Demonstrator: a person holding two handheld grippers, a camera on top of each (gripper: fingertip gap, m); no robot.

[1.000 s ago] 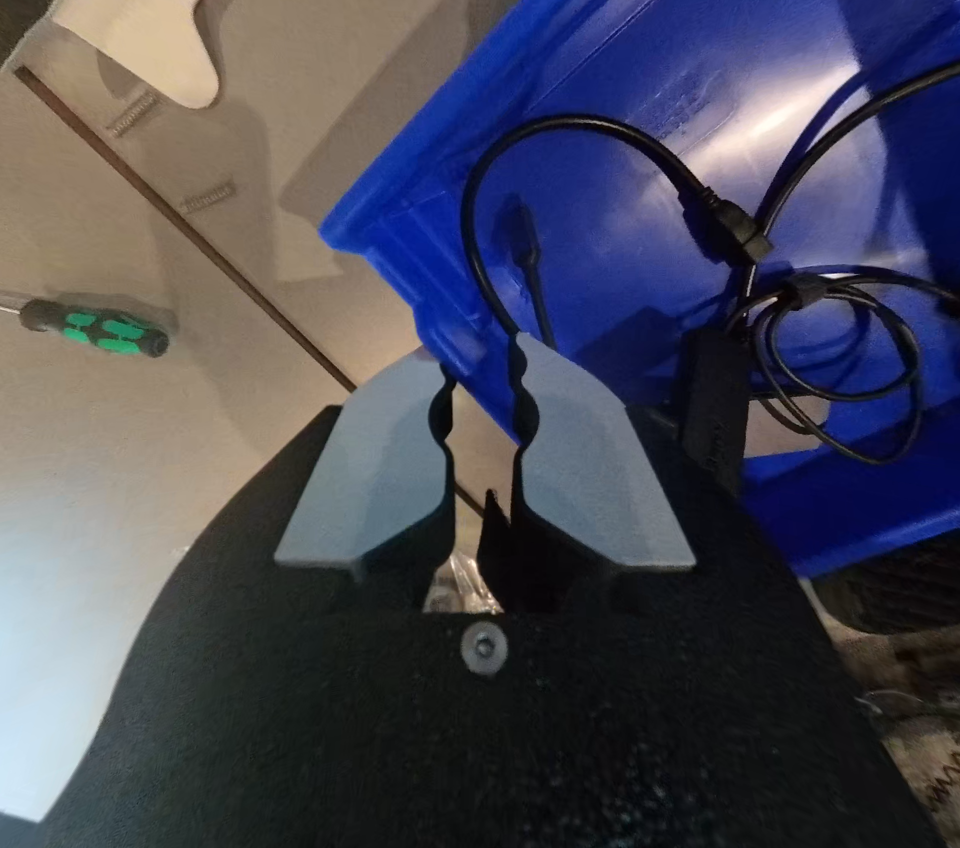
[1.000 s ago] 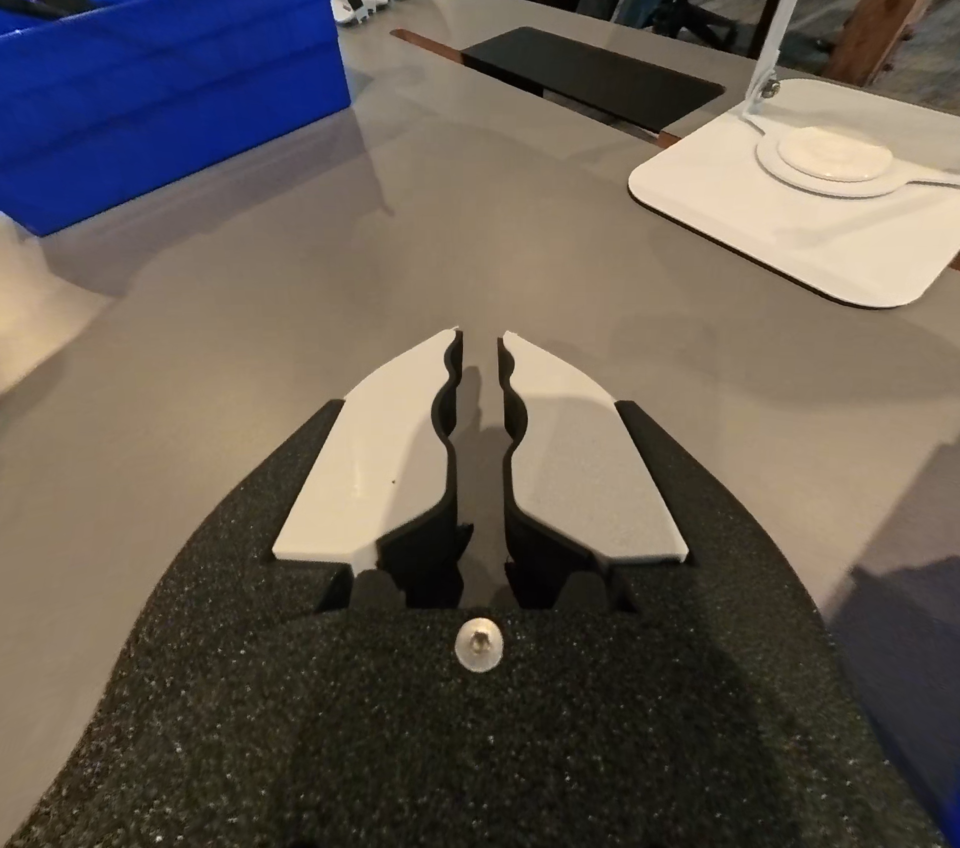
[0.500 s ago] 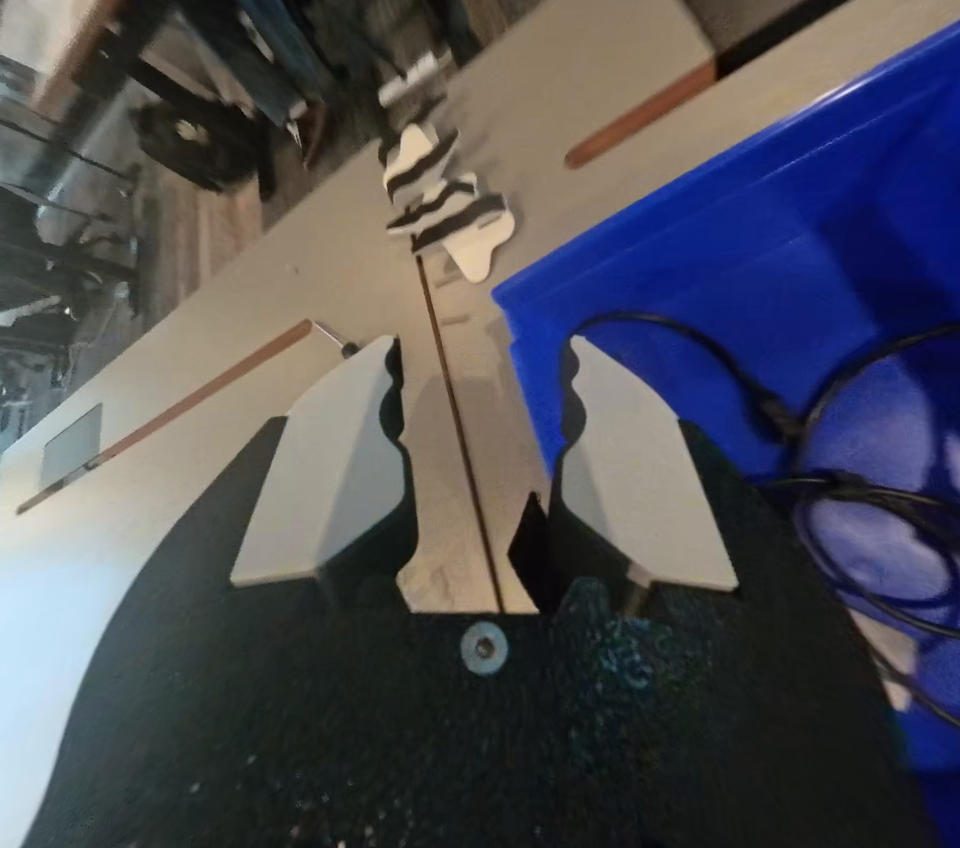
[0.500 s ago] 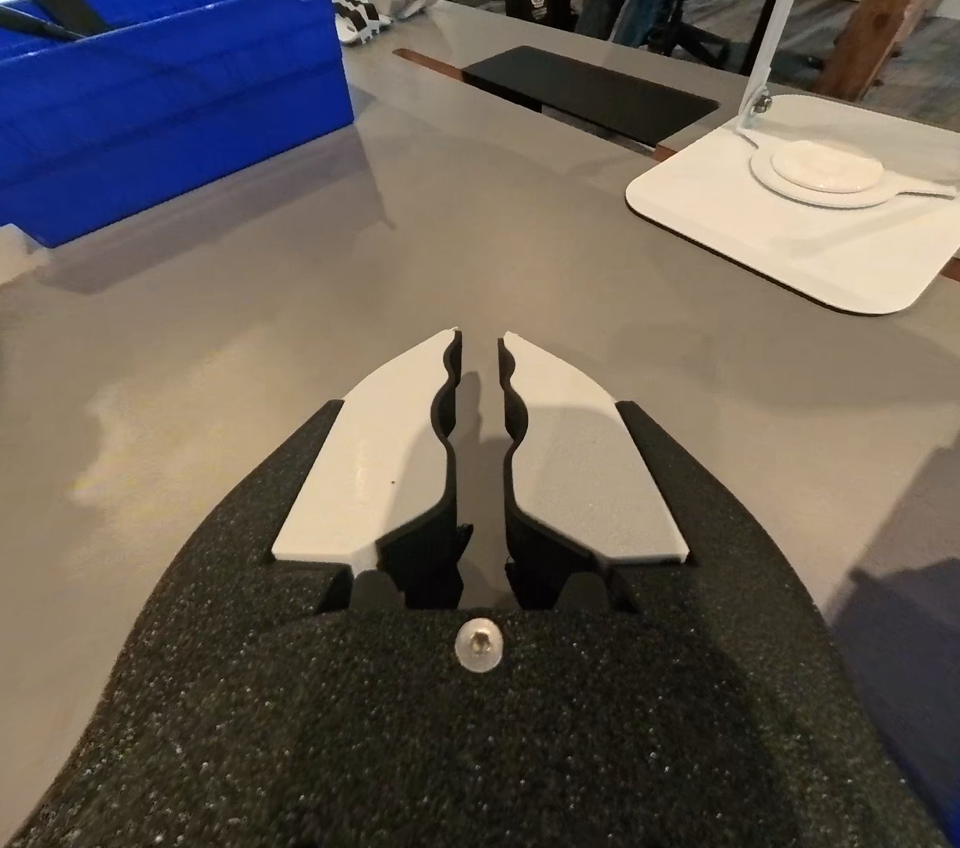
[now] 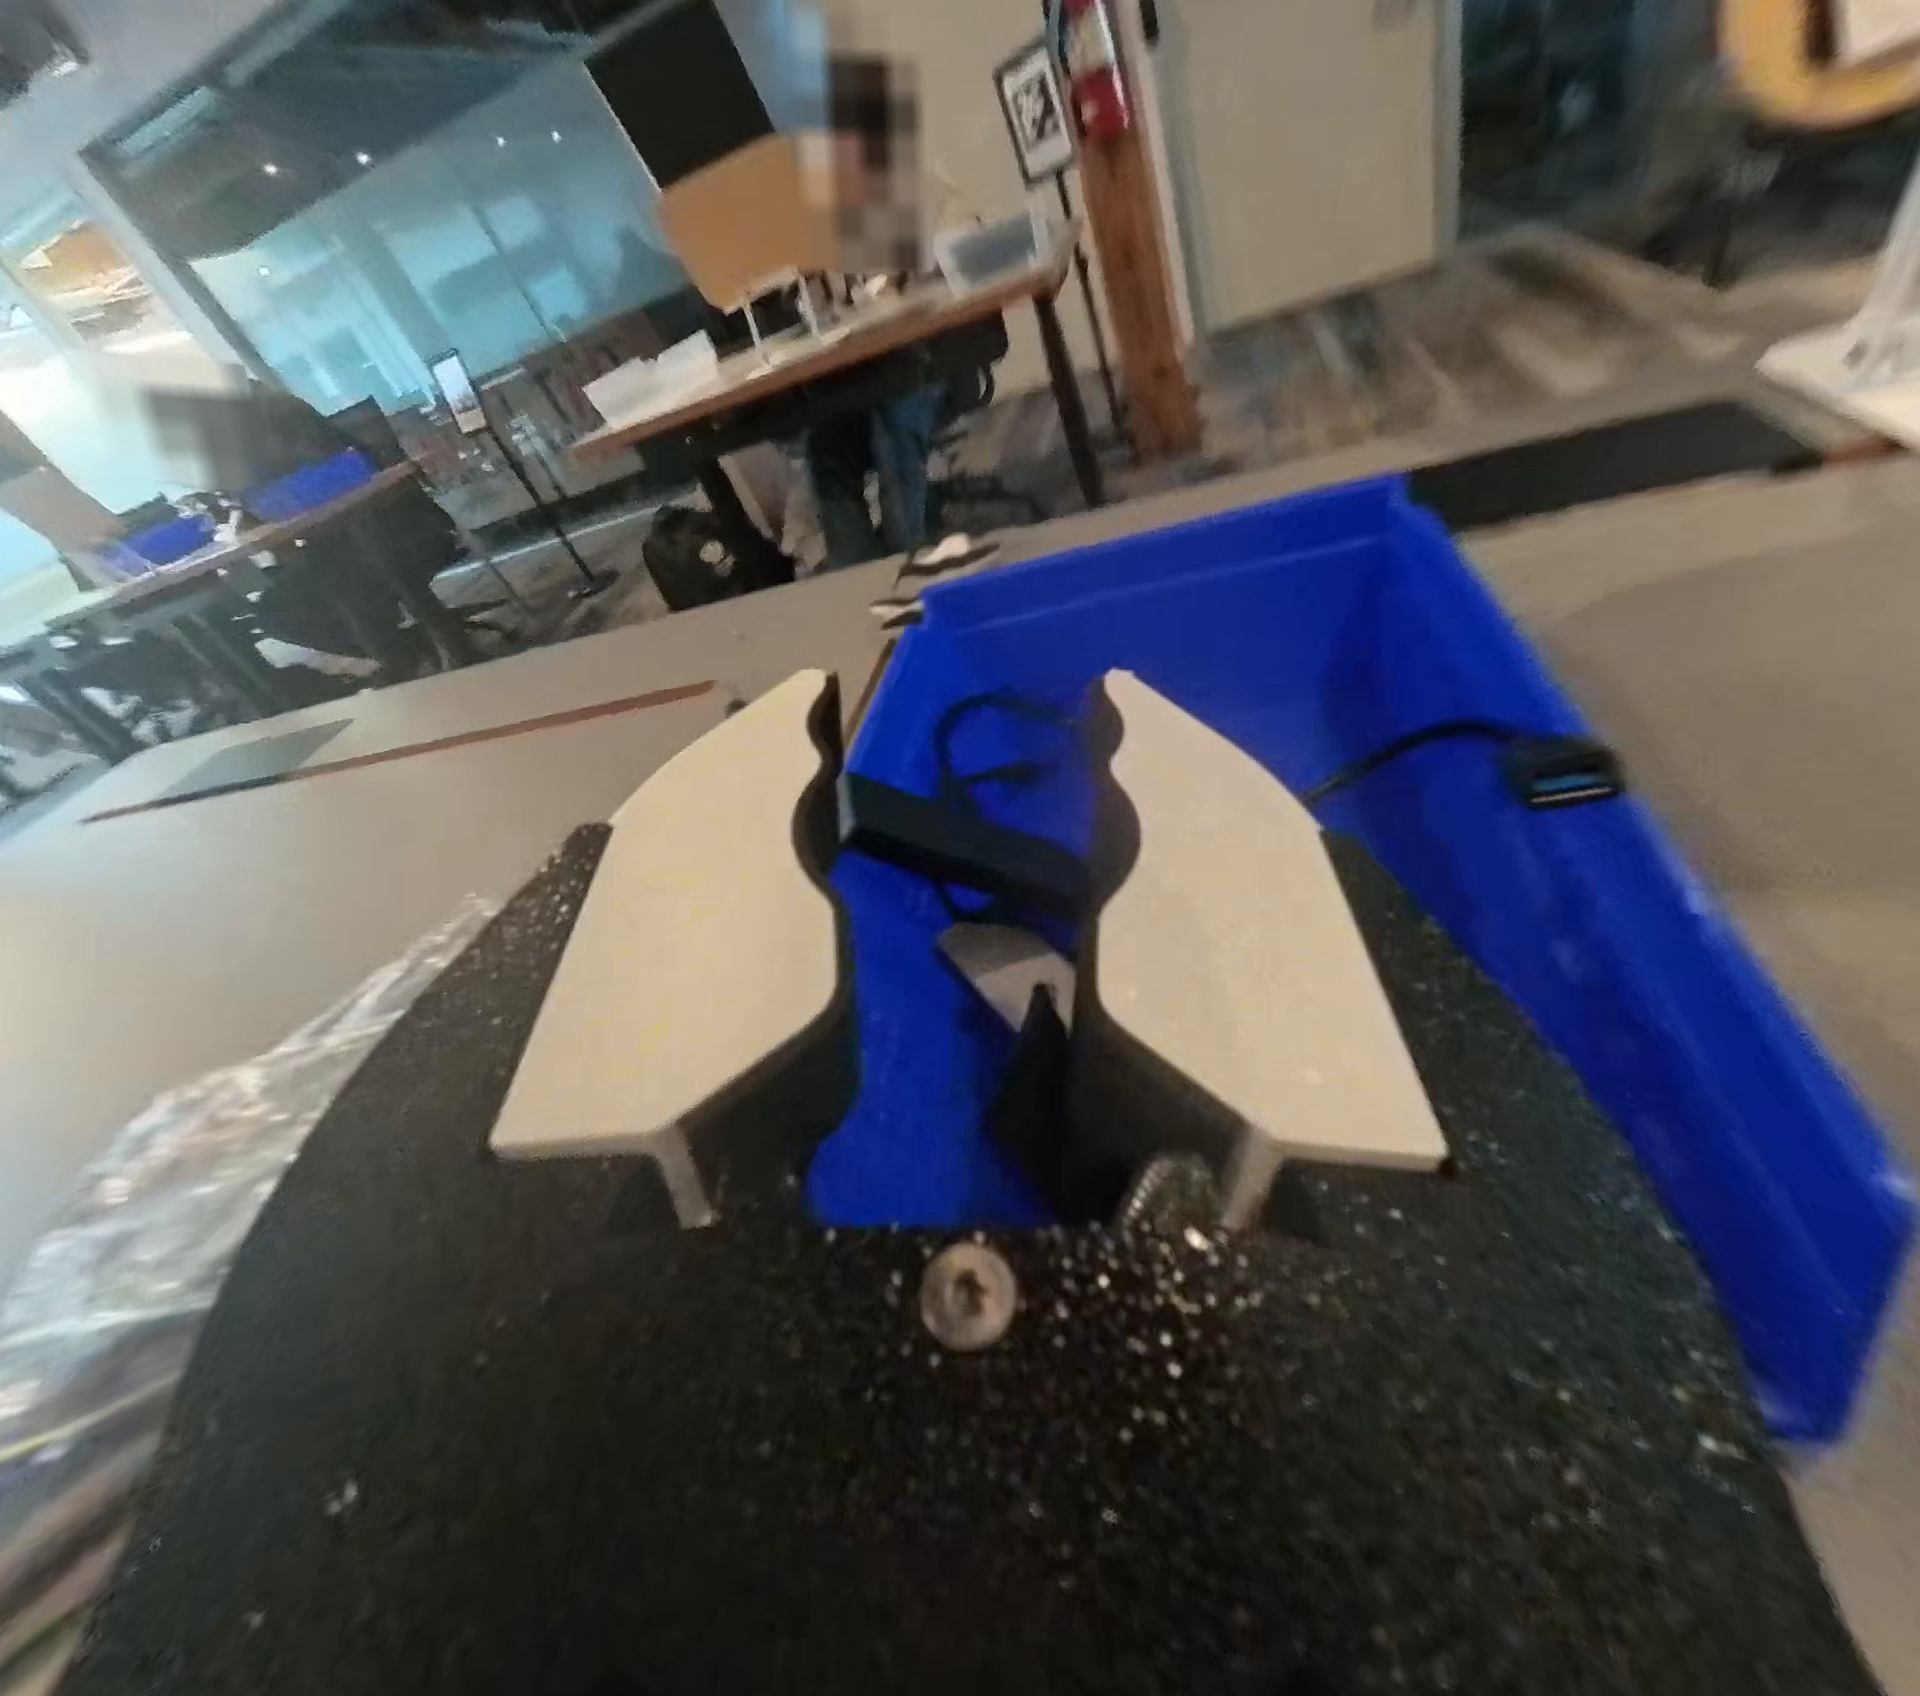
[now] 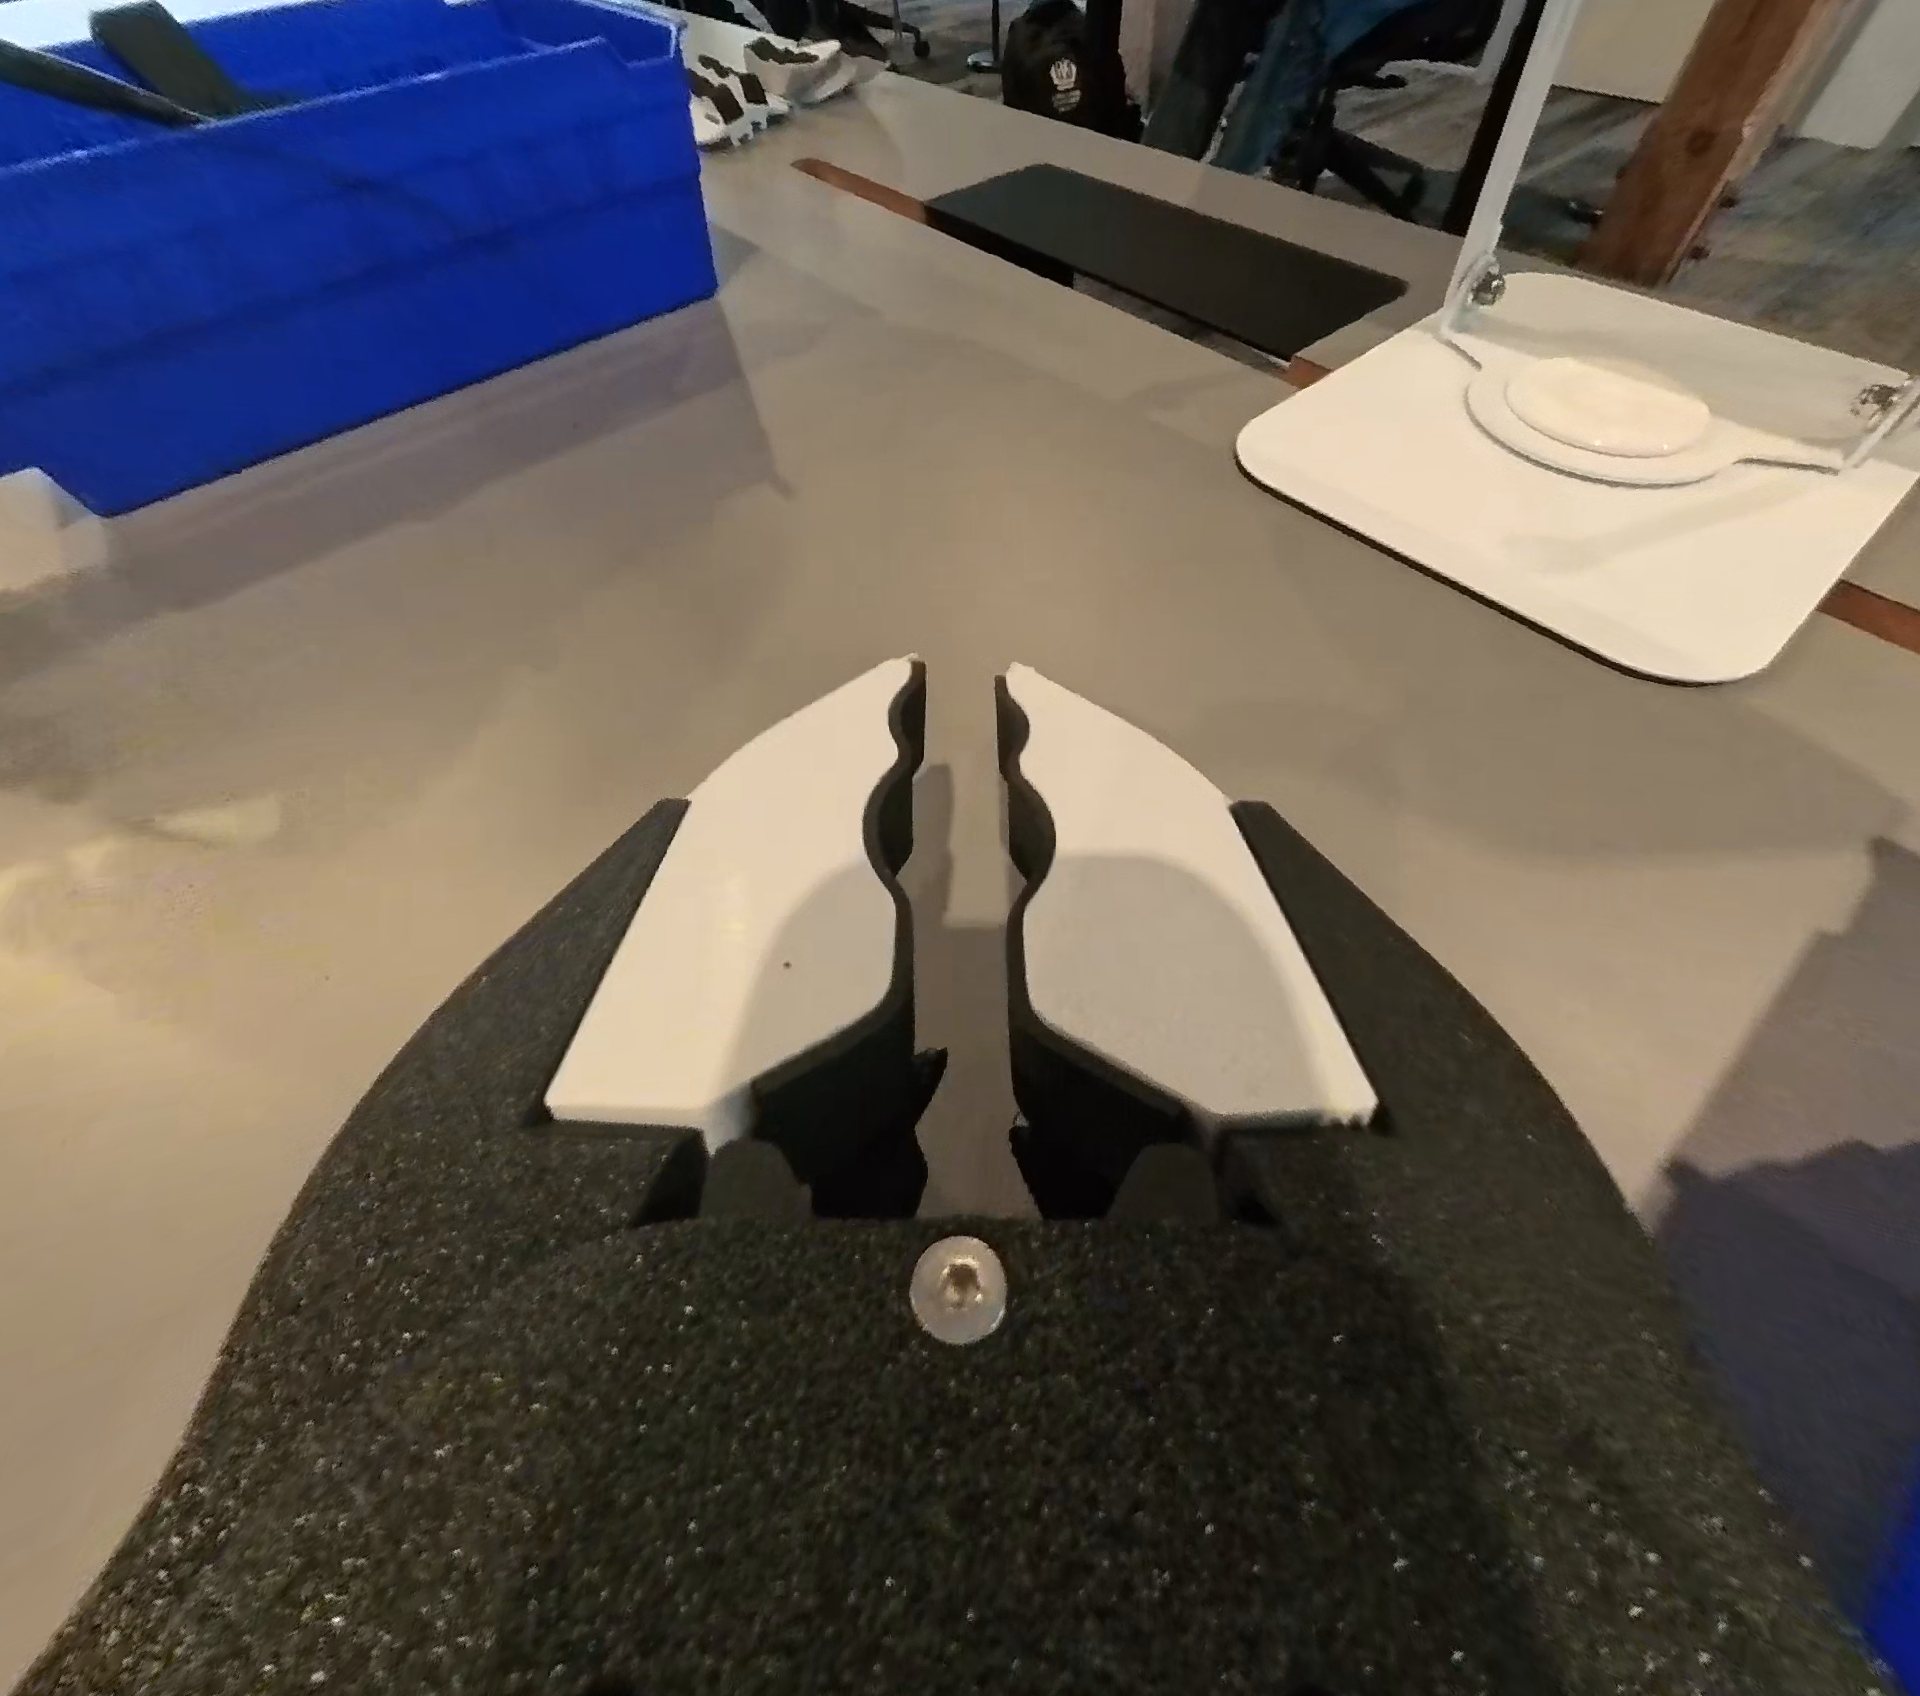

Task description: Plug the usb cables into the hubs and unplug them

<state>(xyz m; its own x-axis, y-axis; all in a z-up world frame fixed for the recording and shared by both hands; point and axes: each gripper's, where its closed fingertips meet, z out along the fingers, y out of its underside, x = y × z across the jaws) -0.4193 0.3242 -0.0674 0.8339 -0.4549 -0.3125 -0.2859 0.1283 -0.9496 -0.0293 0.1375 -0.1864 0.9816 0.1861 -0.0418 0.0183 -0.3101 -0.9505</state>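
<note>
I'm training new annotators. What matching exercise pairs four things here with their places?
Things:
1. black rectangular USB hub
2. black USB connector with a blue insert
3. white square stand base
4. flat black rectangular mat

Places:
A. draped over the blue plastic bin's side wall
B. grey table's right edge
C. inside the bin, between the open left gripper's fingers in view
D. beyond the bin, mid-table

Pairs: 1-C, 2-A, 3-B, 4-D
</note>
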